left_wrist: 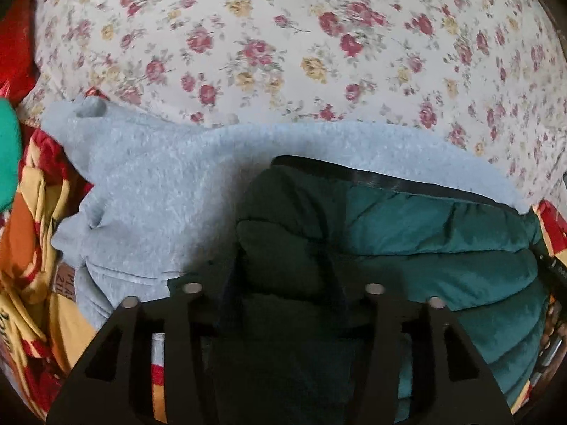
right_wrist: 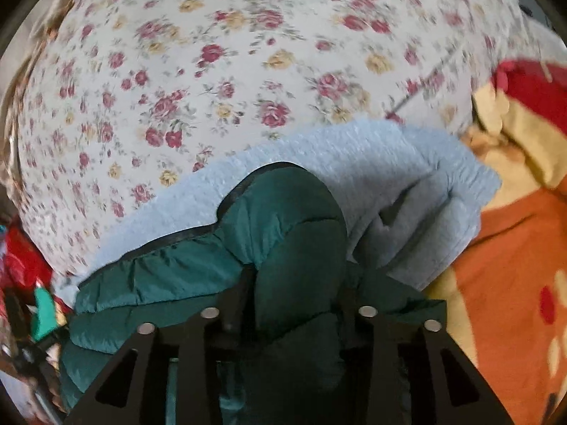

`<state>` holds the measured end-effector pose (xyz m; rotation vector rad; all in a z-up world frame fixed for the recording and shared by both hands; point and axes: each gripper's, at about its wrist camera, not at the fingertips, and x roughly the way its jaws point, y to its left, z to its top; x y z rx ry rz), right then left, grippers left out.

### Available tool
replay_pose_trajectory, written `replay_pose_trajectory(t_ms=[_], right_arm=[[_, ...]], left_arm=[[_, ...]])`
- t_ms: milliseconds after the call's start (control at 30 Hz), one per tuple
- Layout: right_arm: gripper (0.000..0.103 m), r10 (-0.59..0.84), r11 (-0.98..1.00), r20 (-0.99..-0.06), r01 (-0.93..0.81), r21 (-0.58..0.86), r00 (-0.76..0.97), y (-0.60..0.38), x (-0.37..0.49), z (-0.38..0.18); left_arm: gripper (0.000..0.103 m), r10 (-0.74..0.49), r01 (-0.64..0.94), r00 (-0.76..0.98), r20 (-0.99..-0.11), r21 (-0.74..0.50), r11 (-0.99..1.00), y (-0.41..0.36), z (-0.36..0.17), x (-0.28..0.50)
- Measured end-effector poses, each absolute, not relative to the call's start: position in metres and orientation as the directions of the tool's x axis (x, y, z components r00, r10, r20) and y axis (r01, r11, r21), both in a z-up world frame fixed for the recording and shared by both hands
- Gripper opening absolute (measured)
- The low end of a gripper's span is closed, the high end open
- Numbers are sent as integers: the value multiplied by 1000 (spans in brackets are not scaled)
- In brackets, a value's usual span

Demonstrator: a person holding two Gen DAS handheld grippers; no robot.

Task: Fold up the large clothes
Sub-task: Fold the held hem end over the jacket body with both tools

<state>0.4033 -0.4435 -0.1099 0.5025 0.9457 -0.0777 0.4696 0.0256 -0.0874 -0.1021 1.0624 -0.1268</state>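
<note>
A dark green quilted jacket (left_wrist: 425,226) with a pale grey-blue fleece lining (left_wrist: 159,184) lies bunched on a flowered sheet. In the left wrist view my left gripper (left_wrist: 280,258) points down into it, with a dark fold of the quilting filling the gap between the two black fingers (left_wrist: 228,269). In the right wrist view the same jacket (right_wrist: 170,276) rises as a rounded hump between the fingers of my right gripper (right_wrist: 296,283), which pinch it at its base. The fleece lining (right_wrist: 389,163) spreads behind and to the right.
The white sheet with red and yellow flowers (left_wrist: 283,35) (right_wrist: 212,53) covers the far part of both views. A red, orange and yellow blanket (left_wrist: 32,248) (right_wrist: 514,248) lies crumpled beside the jacket. A bright green cloth (left_wrist: 7,159) shows at the left edge.
</note>
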Motion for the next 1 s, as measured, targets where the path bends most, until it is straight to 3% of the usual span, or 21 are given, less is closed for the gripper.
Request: replay_pose_trajectory(t_ms=[67,233,267,300,367,467,567,733,800,933,967,1000], right_arm=[[50,163,868,-793,297,399,587,-448,403,-113],[52,130,896,-799,275,348,587,-447,392,-79],[59,125,901,-792,266,343,598,-448,386,-73],[74,128,903,-783,255,347,609,-452,377,-65],[88,153,895,-780,249,369,607,-460,367,-63],[88,240,865,-793,247,436,560,-474,354,-77],[88,333,817,-791,263,513,513,-483,343,-104],[89,484,708,-719,259,657,499,-487,339,-139],[94,526,667,-688,258,698,500,-488,342,-151],[97,544,664,-664,220,714,513,-483,347,-153],[95,544,667,-664,216,713,512,-481,348,-153],[84,543,668,-663,213,713,515,-479,349,-152]], left_arm=[[71,-156,-1,478,-864,-178,984,35,-89,469],[71,-266,-32,505,-822,-325,945,62,-63,451],[71,-274,-19,520,-809,-332,943,66,-54,443],[71,-276,-9,528,-803,-330,944,69,-48,438],[72,-271,-3,519,-811,-319,948,75,-43,426],[73,-324,-2,468,-823,-367,930,83,-54,416],[74,-467,25,397,-790,-499,866,86,-77,411],[91,-608,31,349,-713,-640,768,92,-113,413],[99,-653,24,339,-678,-687,726,95,-125,415],[102,-694,53,294,-657,-713,699,81,-128,414],[102,-689,87,283,-667,-698,711,72,-124,411],[100,-675,116,282,-681,-675,729,66,-119,408]])
